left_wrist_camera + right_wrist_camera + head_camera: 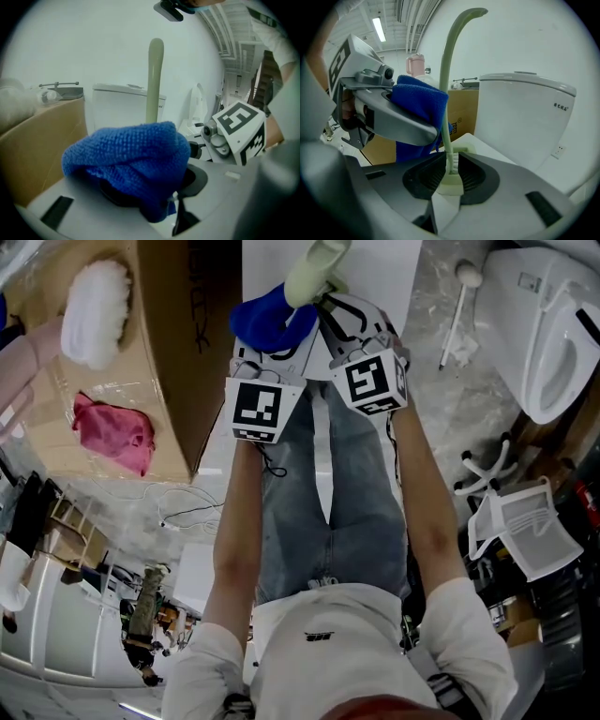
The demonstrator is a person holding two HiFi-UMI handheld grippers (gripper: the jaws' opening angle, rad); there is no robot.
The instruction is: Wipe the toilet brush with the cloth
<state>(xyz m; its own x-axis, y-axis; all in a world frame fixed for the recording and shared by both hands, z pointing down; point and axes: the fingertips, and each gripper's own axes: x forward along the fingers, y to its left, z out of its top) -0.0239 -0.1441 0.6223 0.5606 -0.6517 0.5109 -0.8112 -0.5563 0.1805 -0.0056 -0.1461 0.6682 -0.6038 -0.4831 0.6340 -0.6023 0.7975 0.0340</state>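
Note:
My left gripper carries the blue cloth, which is bunched between and over its wide-standing jaws; one pad is hidden under it, and I see no pinch. The pale green toilet brush rises in a curve from my right gripper, whose pads are shut on its lower end. The cloth rests against the left side of the brush handle. In the head view both grippers sit side by side in front of the person, with the cloth next to the brush.
A white toilet stands at the right, its tank close behind the brush. A cardboard box at the left holds a pink cloth and a white fluffy thing. A white brush and a white rack are on the floor.

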